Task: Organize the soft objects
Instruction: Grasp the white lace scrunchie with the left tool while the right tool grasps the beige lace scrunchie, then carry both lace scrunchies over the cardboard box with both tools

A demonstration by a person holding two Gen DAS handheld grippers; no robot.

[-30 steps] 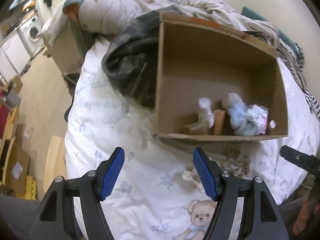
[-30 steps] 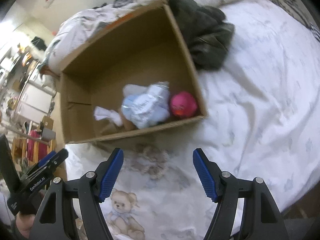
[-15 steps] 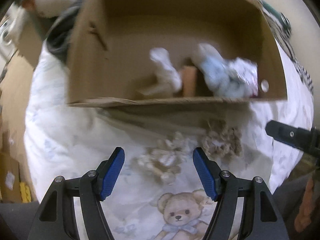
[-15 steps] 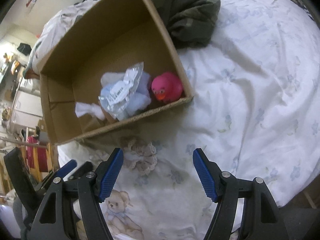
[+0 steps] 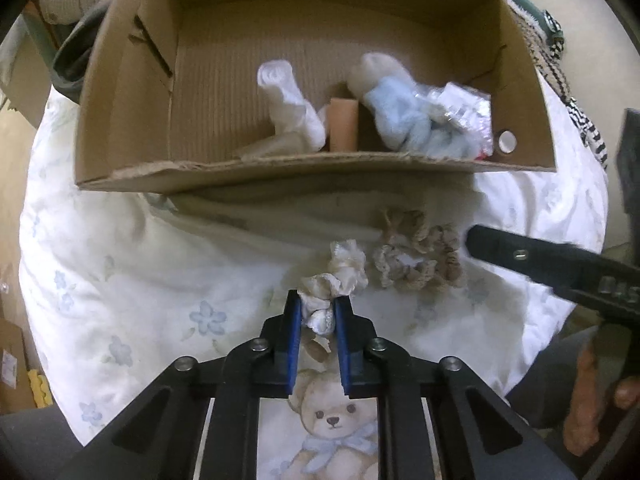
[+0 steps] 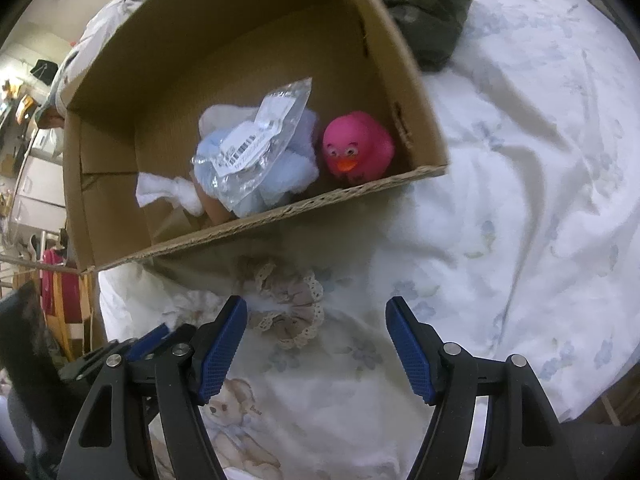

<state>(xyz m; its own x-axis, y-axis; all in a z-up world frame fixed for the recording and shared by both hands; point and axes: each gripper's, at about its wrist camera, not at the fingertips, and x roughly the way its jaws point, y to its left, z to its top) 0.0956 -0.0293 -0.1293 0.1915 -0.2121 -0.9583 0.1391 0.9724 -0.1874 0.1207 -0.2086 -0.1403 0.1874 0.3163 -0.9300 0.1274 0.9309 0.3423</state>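
Note:
A cream satin scrunchie [image 5: 344, 276] lies on the bedsheet in front of a cardboard box [image 5: 280, 168]. My left gripper [image 5: 317, 304] points steeply down, and its jaws are closing with the blue pads pressing on the near end of this scrunchie. To its right lies a beige lace scrunchie [image 5: 416, 260]. My right gripper [image 6: 316, 308] hangs open just above that beige scrunchie [image 6: 288, 304], which lies near the left finger. In the box are a white cloth [image 5: 288, 104], a blue plush [image 5: 400, 116] under a plastic packet [image 6: 256, 140], and a pink rubber duck [image 6: 356, 148].
A dark green garment [image 6: 424, 4] lies beyond the box's far right corner. The white floral sheet [image 6: 520, 200] stretches right of the box, with a teddy bear print [image 5: 336, 420] beneath my grippers. The bed drops off to the floor on the left [image 5: 16, 360].
My left gripper came down and forward to the cream scrunchie and closed its jaws on it. My right gripper sank toward the beige scrunchie, still open.

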